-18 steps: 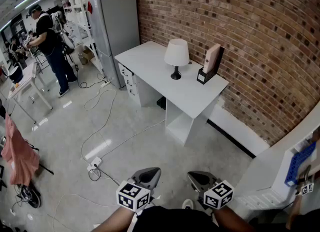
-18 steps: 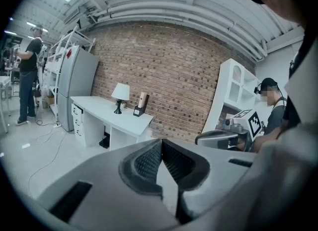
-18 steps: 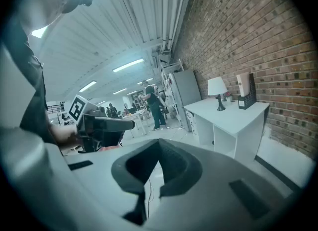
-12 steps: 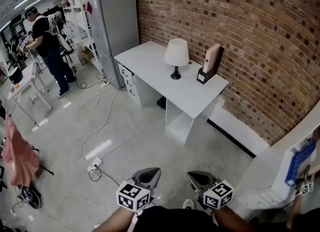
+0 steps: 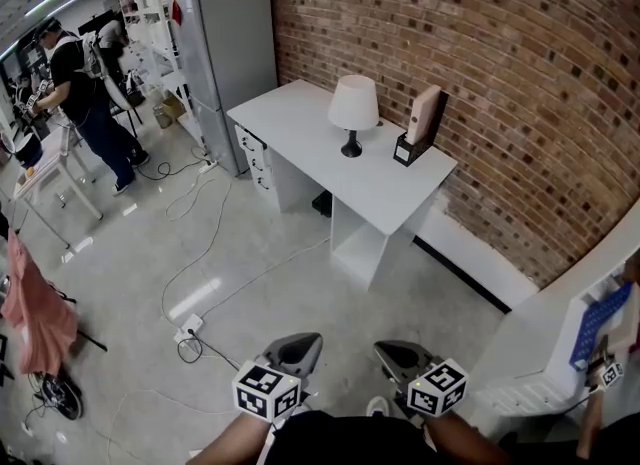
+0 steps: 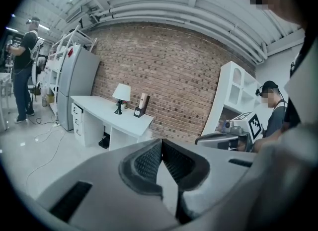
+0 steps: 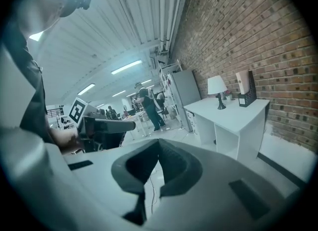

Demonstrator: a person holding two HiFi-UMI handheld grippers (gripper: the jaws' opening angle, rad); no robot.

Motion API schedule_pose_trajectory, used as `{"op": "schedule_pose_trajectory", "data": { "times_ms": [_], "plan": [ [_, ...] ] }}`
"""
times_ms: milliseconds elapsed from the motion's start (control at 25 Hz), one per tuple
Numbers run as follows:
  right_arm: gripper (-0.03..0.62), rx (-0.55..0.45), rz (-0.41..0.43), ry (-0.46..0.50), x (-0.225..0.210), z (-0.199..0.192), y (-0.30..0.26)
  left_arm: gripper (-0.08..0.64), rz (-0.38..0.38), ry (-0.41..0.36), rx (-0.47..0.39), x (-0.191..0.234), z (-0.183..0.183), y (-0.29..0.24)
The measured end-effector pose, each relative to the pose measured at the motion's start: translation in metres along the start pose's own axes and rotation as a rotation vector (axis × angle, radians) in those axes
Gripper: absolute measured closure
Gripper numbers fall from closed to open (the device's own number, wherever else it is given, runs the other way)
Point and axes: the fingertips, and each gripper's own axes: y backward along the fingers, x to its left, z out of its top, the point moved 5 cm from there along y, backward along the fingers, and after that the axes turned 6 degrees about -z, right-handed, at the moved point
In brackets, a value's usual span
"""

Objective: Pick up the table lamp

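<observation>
Head view: looking steeply down over a pale glossy floor (image 5: 300, 293) to a white worktop (image 5: 290, 123) set against a red brick wall (image 5: 500, 73). The table lamp (image 5: 353, 111), w/ a white shade on a dark stem & round base, stands upright on the worktop, about mid-length & toward the wall side. Just beside it, at picture right, is a black holder (image 5: 407, 152) w/ a tall beige item upright in it; lamp & holder don't touch. A grey fridge (image 5: 225, 43) stands by the worktop's left end. Loose cables (image 5: 205, 243) trail over the floor. A person (image 5: 78, 83) in dark clothes stands far off at upper left.

At the bottom edge, the left tool (image 5: 298, 348) & right tool (image 5: 398, 355) sit side by side close to the wearer's body, each w/ a marker cube (image 5: 267, 391). Both are well apart from the lamp, w/ a long stretch of floor btwn.

Left gripper view: jaws closed tip to tip, nothing btwn them. The lamp shows small in the distance on the worktop. Right gripper view: jaws likewise pressed together & empty, w/ the lamp far off at right by the brick wall.
</observation>
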Motion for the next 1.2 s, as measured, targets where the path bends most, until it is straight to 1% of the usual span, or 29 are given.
{"op": "schedule_pose_trajectory", "data": {
  "times_ms": [80, 240, 320, 520, 680, 840, 1000, 1200],
  "plan": [
    [0.588, -0.003, 0.005, 0.007, 0.005, 0.001, -0.006, 0.555, -0.002, 0.000, 0.001, 0.004, 0.000, 0.002],
    [0.588, 0.018, 0.002, 0.061, 0.020, -0.002, -0.020, 0.555, -0.004, 0.003, 0.008, 0.015, -0.002, 0.012],
    [0.588, 0.020, 0.006, 0.069, 0.028, -0.003, -0.028, 0.555, -0.002, 0.005, 0.008, 0.024, -0.002, 0.019],
    [0.588, 0.017, -0.024, 0.028, 0.046, -0.007, -0.047, 0.555, -0.019, 0.006, 0.013, 0.041, -0.003, 0.040],
    [0.588, 0.012, -0.030, 0.011, 0.064, -0.012, -0.063, 0.555, -0.034, -0.003, 0.027, 0.055, -0.008, 0.056],
    [0.588, 0.043, -0.028, 0.004, 0.078, -0.020, -0.075, 0.555, -0.028, 0.023, 0.042, 0.069, -0.017, 0.071],
    [0.588, 0.051, -0.033, 0.004, 0.080, -0.016, -0.084, 0.555, -0.027, 0.044, 0.044, 0.080, -0.021, 0.078],
    [0.588, 0.043, -0.029, 0.009, 0.075, -0.006, -0.096, 0.555, -0.030, 0.061, 0.028, 0.092, -0.013, 0.068]
  ]
}}
